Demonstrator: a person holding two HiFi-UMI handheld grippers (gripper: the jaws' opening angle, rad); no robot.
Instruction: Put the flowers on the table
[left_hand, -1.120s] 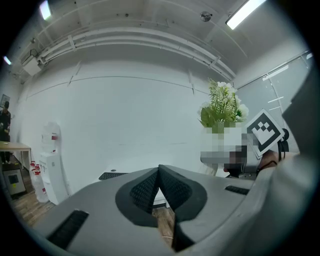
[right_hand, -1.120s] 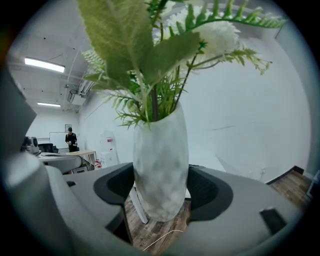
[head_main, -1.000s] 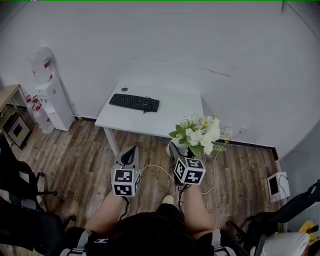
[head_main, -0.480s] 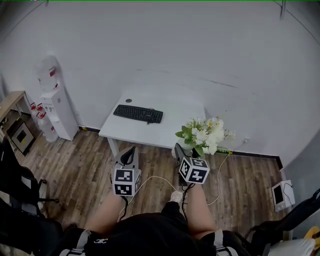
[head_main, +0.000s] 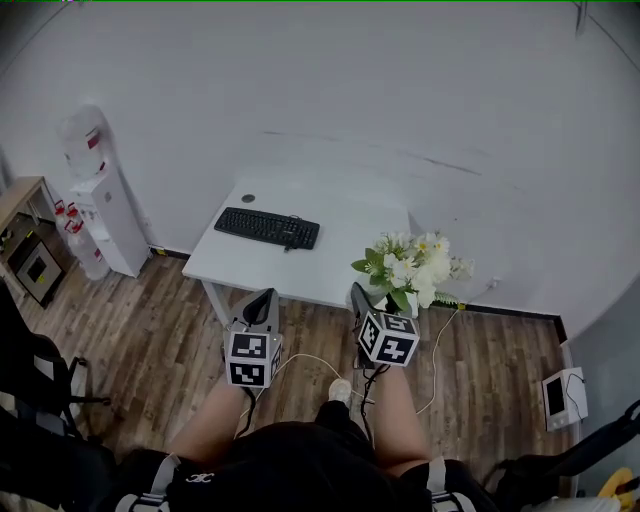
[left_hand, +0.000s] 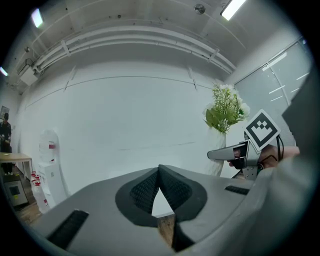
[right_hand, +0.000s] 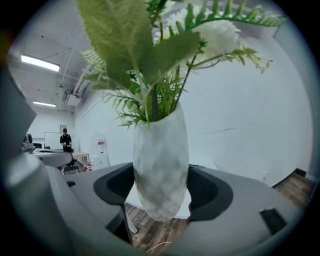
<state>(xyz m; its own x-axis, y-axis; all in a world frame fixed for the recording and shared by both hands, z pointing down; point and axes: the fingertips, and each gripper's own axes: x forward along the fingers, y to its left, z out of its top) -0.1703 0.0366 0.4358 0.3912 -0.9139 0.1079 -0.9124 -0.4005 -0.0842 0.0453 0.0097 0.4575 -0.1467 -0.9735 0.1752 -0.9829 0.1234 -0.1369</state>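
Short of the desk (head_main: 340, 235), over wood floor (head_main: 150, 320): flowers (head_main: 408, 268) in white vase (right_hand: 161, 150), upright, clamped by right gripper (right_hand: 160, 192); left gripper (left_hand: 159, 172) closed, empty; lifted, setting-down on desk outstanding

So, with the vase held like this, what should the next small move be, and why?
Probably carry the vase forward over the bare right part of the table. The right gripper is shut on the vase of flowers, which hangs above the wood floor, short of the table's near edge. The keyboard takes the left part.
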